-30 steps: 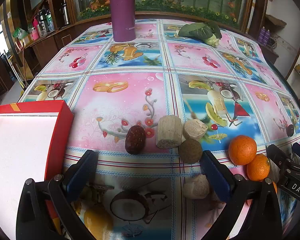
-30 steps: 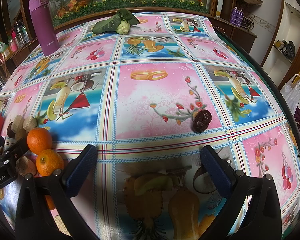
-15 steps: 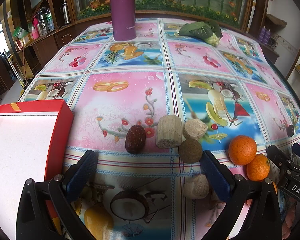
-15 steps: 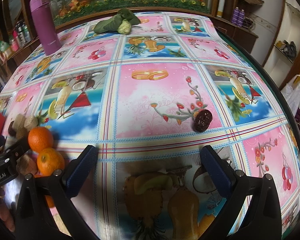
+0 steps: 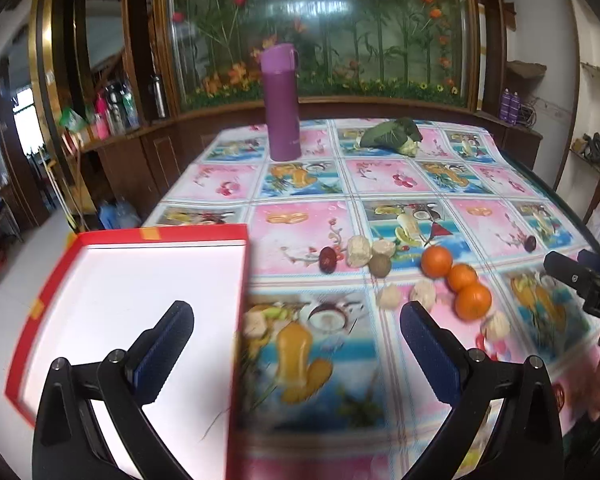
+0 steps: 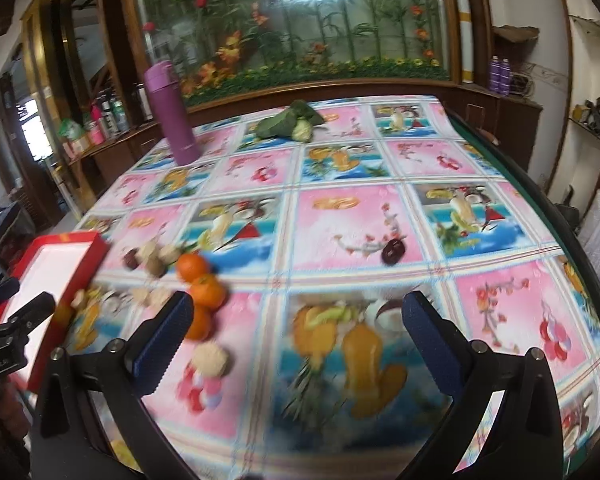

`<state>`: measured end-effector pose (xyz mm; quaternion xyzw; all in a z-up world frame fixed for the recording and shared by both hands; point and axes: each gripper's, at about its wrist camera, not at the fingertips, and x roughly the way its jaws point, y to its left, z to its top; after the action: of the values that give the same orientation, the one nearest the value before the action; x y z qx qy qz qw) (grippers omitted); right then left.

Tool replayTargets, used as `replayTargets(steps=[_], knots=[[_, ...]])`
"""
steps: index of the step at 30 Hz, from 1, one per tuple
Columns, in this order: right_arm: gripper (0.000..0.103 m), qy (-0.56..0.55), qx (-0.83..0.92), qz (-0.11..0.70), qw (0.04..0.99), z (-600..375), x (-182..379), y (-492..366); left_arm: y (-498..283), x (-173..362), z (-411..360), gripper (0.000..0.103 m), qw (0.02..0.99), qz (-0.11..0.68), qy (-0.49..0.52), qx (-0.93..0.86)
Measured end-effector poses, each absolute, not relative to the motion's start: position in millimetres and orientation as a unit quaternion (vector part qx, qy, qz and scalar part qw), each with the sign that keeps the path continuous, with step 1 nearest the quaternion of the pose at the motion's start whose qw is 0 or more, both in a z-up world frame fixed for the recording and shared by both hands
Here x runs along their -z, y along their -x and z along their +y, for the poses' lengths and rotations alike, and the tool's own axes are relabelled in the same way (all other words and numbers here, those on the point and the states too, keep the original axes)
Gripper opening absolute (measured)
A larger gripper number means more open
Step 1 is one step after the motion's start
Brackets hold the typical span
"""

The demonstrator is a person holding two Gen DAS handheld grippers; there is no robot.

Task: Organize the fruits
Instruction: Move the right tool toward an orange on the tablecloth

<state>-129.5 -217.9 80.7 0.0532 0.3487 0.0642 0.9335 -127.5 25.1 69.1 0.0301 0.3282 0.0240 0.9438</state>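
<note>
Left wrist view showed a table with a patterned cloth, a red tray with a white floor at its near left. Both the left gripper and the right gripper were spread wide, holding nothing. Three oranges sat touching in a row beside several blurred pale and brown fruits. One dark fruit lay well apart.

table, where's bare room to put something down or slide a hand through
Free: the red tray interior, and the cloth between the purple flask, the greens and the lone dark fruit. Crowded: beside the tray, around the oranges.
</note>
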Motion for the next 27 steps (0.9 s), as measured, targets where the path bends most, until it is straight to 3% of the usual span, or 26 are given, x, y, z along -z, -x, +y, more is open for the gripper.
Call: replayTargets(steps=[27], knots=[[0.103, 0.003, -0.127, 0.350, 0.928, -167, -90, 146, 134, -66, 33, 0.102, 0.938, 0.334, -0.033, -0.080]])
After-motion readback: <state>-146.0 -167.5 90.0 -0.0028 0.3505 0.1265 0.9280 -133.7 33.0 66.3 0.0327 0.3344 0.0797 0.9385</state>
